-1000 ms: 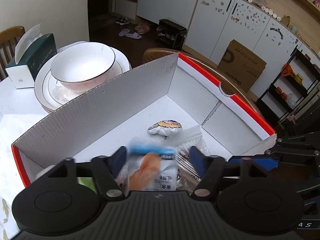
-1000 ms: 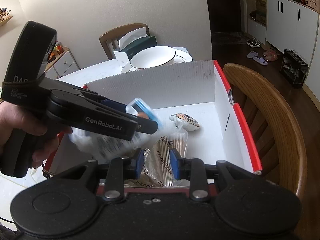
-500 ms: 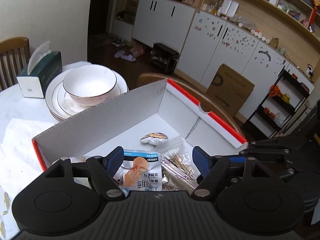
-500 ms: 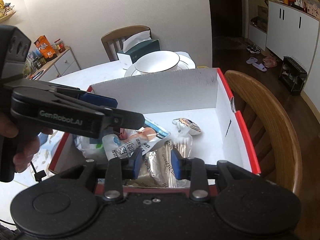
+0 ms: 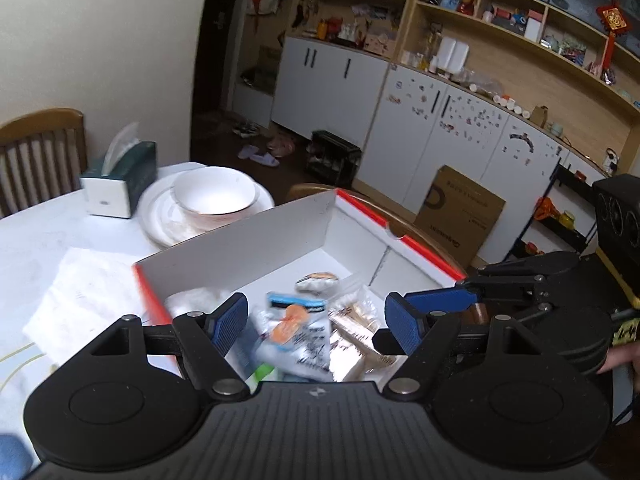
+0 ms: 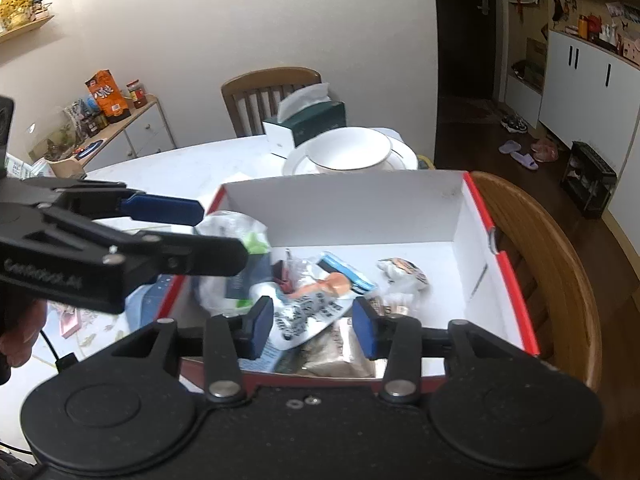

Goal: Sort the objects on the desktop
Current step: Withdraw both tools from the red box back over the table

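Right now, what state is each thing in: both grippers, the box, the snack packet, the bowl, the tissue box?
Left gripper: open, empty, above the box.
Right gripper: jaws opening, nothing gripped.
Cardboard box: open-topped, holding several items.
Snack packet: lying loose inside the box.
Bowl: upright, stacked on plates.
Tissue box: tissue sticking out.

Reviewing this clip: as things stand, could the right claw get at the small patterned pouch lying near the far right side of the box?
Probably yes. The right claw, jaws opening with nothing held, hangs over the box's near edge; the pouch lies uncovered ahead.
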{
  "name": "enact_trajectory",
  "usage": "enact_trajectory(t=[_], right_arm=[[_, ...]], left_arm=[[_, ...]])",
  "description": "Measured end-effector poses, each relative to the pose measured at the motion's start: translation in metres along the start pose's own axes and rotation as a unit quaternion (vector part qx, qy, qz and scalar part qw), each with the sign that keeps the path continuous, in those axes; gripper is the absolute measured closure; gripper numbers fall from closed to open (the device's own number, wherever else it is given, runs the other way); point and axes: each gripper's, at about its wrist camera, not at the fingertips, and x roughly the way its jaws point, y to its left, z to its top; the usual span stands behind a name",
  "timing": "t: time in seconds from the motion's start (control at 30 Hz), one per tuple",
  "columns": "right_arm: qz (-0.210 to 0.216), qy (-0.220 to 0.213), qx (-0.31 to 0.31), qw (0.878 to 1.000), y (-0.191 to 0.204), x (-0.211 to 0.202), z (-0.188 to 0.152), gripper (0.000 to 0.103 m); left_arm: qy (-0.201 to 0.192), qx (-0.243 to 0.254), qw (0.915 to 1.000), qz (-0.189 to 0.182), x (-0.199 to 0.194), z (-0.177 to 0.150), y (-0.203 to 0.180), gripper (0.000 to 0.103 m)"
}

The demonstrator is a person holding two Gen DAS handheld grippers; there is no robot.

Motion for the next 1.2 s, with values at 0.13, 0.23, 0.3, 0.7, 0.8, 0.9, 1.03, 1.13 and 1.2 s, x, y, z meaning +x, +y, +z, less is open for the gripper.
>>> enact_trajectory(t=[0.13, 0.23, 0.3, 0.7, 0.8, 0.9, 1.03, 1.13, 1.2], right_arm=[[0.008, -0.002, -0.006, 1.0, 0.02, -0.001, 0.0, 0.054], [0.013, -0.004, -0.014, 1.0, 0.037, -0.002, -0.001, 0.051], [0.016, -0.003, -0.019, 1.0, 0.05, 0.0, -0.001, 0.049], [0.034, -0.001, -0.049, 0.998, 0.131, 0.008, -0.006, 0.036], [0.039, -0.001, -0.058, 0.998, 0.152, 0.01, -0.01, 0.033], [0.042, -0.003, -0.067, 0.997, 0.172, 0.014, -0.013, 0.029], [0.047, -0.001, -0.076, 0.996, 0.196, 0.019, -0.019, 0.025], [0.051, 0.001, -0.089, 0.995, 0.215, 0.025, -0.024, 0.023], [0.051, -0.001, -0.095, 0.994, 0.227, 0.028, -0.028, 0.022]], left_arm=[[-0.009, -0.002, 0.9998, 0.02, -0.025, -0.016, 0.01, 0.028], [-0.015, -0.005, 0.9993, 0.033, -0.044, -0.028, 0.021, 0.024], [-0.019, -0.009, 0.999, 0.04, -0.057, -0.036, 0.029, 0.021], [-0.027, -0.043, 0.9952, 0.083, -0.117, -0.072, 0.089, 0.02], [-0.029, -0.048, 0.9943, 0.09, -0.13, -0.08, 0.103, 0.02], [-0.029, -0.052, 0.9931, 0.101, -0.14, -0.087, 0.116, 0.02], [-0.028, -0.057, 0.9909, 0.118, -0.153, -0.097, 0.135, 0.02], [-0.027, -0.062, 0.9891, 0.131, -0.162, -0.106, 0.15, 0.02], [-0.025, -0.065, 0.9879, 0.139, -0.167, -0.111, 0.16, 0.02]])
